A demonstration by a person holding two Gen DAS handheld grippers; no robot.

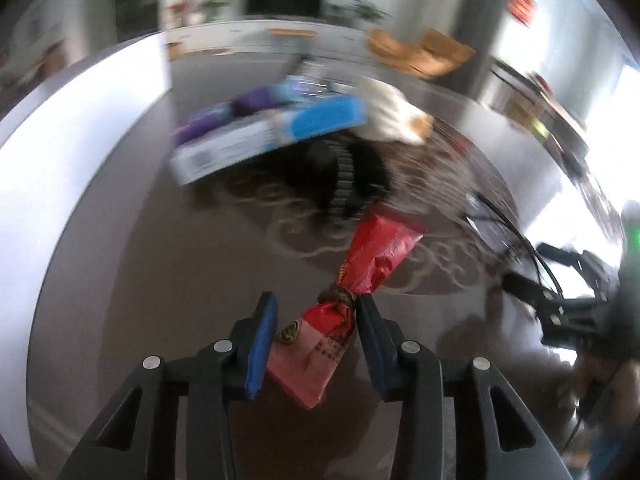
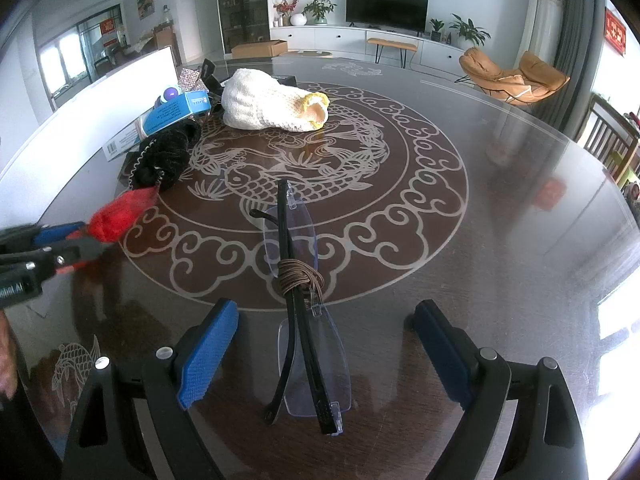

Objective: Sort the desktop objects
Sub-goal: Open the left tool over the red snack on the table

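A red plastic packet, tied at the waist with brown cord, lies between the blue pads of my left gripper. Both pads press on its lower half, so the gripper is shut on it. The left wrist view is blurred. In the right wrist view the same packet sticks out of the left gripper at the far left. Folded black-framed glasses with a brown cord wound round them lie on the table. My right gripper stands wide open around them, its pads well apart from them.
The round dark glass table carries a fish pattern. At its back left lie a white knitted pouch, a black fuzzy bundle, a blue and white box and a purple item. A hand shows at the left edge.
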